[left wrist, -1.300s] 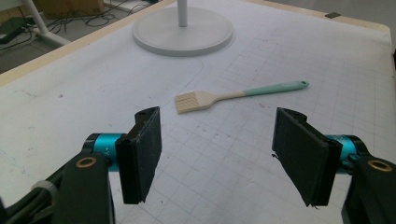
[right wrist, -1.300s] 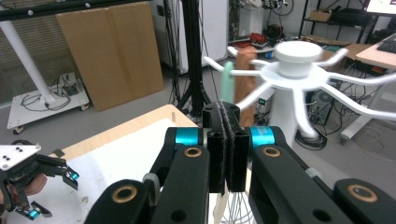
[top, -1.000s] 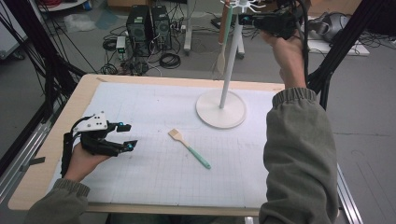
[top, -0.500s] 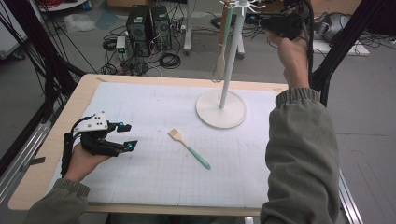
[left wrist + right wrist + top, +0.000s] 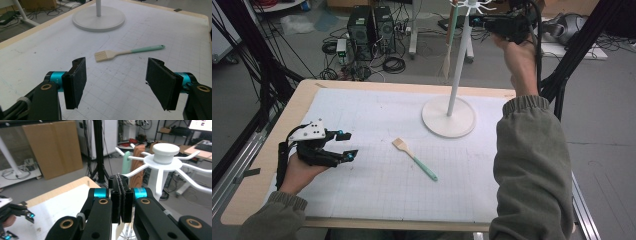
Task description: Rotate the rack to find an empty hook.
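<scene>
At the left of the white mat (image 5: pixel 377 190), the left gripper (image 5: pixel 346 146) rests low over the surface in the person's left hand (image 5: pixel 299 170), its jaws released and standing wide apart with nothing between them. In the left gripper view the two black pads (image 5: pixel 77 80) frame bare mat. The pastry brush (image 5: pixel 414 158) lies flat on the mat, well apart from that gripper and nearer the stand's round base (image 5: pixel 449 116); its pale bristle end points toward the left gripper and its teal handle points away. The white hook stand (image 5: pixel 460 60) rises from the base. At its top, the right gripper (image 5: pixel 486 21) is held level just beside the stand's hooked arms (image 5: pixel 135 171), jaws clenched pad against pad, grasping nothing. A wooden utensil (image 5: pixel 138 160) and a mint one (image 5: pixel 126 162) hang from the hooks.
</scene>
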Motion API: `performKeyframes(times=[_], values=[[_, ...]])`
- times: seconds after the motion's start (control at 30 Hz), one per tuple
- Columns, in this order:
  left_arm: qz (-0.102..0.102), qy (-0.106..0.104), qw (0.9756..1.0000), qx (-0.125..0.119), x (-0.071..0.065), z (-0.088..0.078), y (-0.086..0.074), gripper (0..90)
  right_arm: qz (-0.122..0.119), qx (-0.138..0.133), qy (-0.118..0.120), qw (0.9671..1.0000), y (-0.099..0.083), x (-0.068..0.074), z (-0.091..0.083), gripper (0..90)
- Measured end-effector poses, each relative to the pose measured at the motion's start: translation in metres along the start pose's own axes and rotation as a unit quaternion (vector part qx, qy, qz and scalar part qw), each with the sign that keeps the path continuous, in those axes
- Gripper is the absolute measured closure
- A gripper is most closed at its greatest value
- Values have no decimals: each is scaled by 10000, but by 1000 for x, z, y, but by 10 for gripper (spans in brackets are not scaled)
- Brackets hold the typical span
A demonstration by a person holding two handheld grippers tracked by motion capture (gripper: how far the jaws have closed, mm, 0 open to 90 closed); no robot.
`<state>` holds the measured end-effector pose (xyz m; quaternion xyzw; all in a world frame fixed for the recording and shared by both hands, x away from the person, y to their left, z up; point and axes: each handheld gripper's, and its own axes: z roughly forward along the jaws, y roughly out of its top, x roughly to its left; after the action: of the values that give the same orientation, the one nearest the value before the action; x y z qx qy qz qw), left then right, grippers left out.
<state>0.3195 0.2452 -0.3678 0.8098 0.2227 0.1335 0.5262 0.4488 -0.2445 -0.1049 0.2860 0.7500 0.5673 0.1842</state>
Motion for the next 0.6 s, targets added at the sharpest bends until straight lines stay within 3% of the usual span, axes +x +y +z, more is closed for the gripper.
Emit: performKeyframes(times=[0.6], values=[[-11, 10, 10000, 40, 1, 0, -1, 328, 66, -142, 126, 9998, -26, 7, -26, 729]])
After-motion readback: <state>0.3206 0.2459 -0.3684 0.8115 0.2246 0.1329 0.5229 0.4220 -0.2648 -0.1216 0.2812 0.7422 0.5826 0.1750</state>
